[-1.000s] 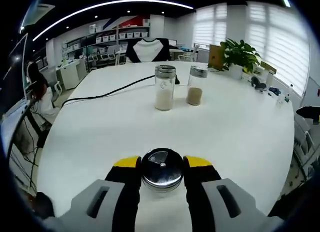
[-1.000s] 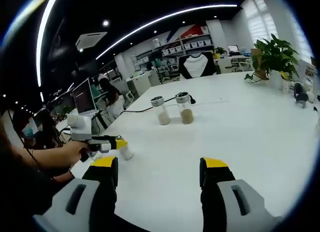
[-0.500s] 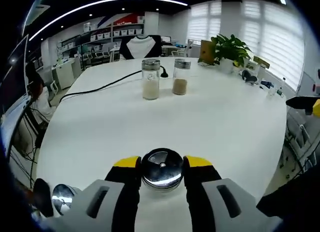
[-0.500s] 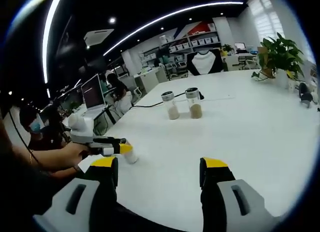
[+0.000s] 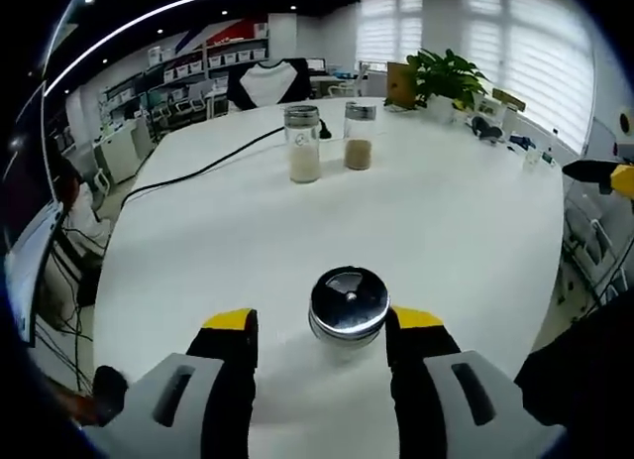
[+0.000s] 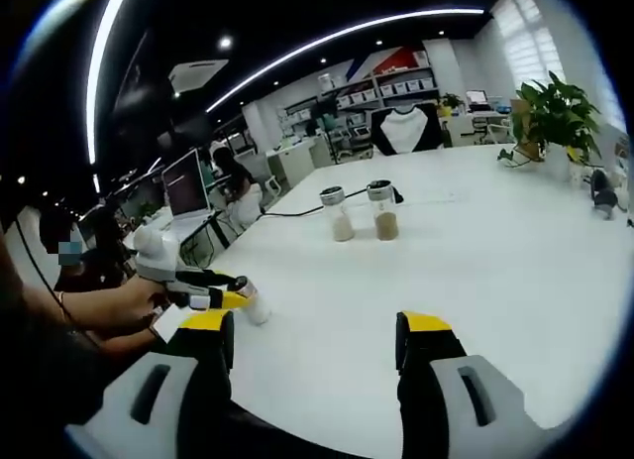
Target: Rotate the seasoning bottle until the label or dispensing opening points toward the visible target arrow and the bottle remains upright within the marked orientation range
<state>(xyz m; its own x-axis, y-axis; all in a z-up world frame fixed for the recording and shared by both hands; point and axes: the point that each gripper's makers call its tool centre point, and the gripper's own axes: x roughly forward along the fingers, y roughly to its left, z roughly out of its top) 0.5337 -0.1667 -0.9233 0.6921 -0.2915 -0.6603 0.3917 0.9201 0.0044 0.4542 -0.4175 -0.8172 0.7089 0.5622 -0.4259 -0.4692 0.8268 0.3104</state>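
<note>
Chrome-lidded seasoning bottle is seen upright on the white counter between the parted jaws of the left hand-held gripper; its label cannot be made out. Right hand-held gripper is held apart, empty. Two jars are set at 12 o'clock

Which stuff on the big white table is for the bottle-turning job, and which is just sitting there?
For the job:
- seasoning bottle with the shiny lid, standing upright
- left gripper, jaws open on either side of it

Just sitting there:
- two jars further back
- black cable
- potted plant
- right gripper, open over bare table
</note>
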